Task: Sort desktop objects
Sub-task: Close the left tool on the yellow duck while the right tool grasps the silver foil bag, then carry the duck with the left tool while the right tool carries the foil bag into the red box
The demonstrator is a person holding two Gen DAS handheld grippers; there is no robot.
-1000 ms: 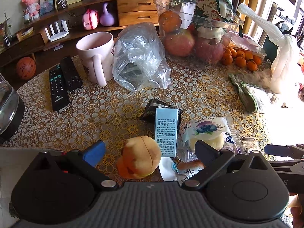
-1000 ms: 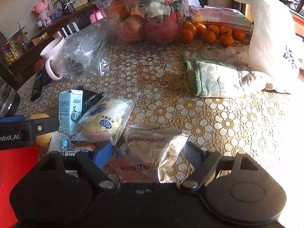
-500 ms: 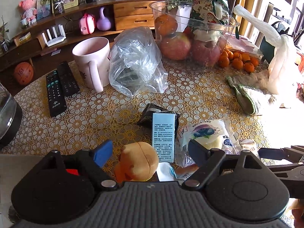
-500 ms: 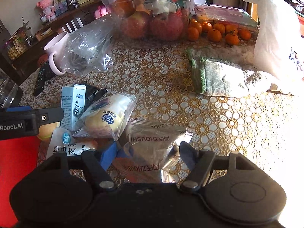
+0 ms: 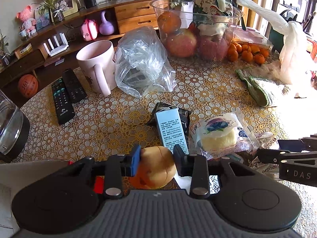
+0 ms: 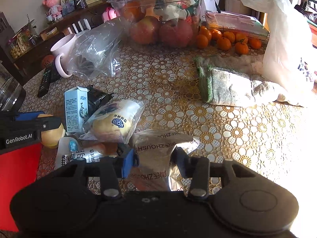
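Jaws closing on toy (image 5: pixel 156 166), packet (image 6: pixel 156 158)

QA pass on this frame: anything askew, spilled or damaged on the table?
Nothing spilled or damaged. The small items are piled: the blue carton lies tipped onto a black packet, with a wrapped bun against it. The mug and fruit tub stand upright.

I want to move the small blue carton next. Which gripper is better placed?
Left, probably. The blue carton stands just beyond the left gripper, whose jaws are closing around the yellow toy.
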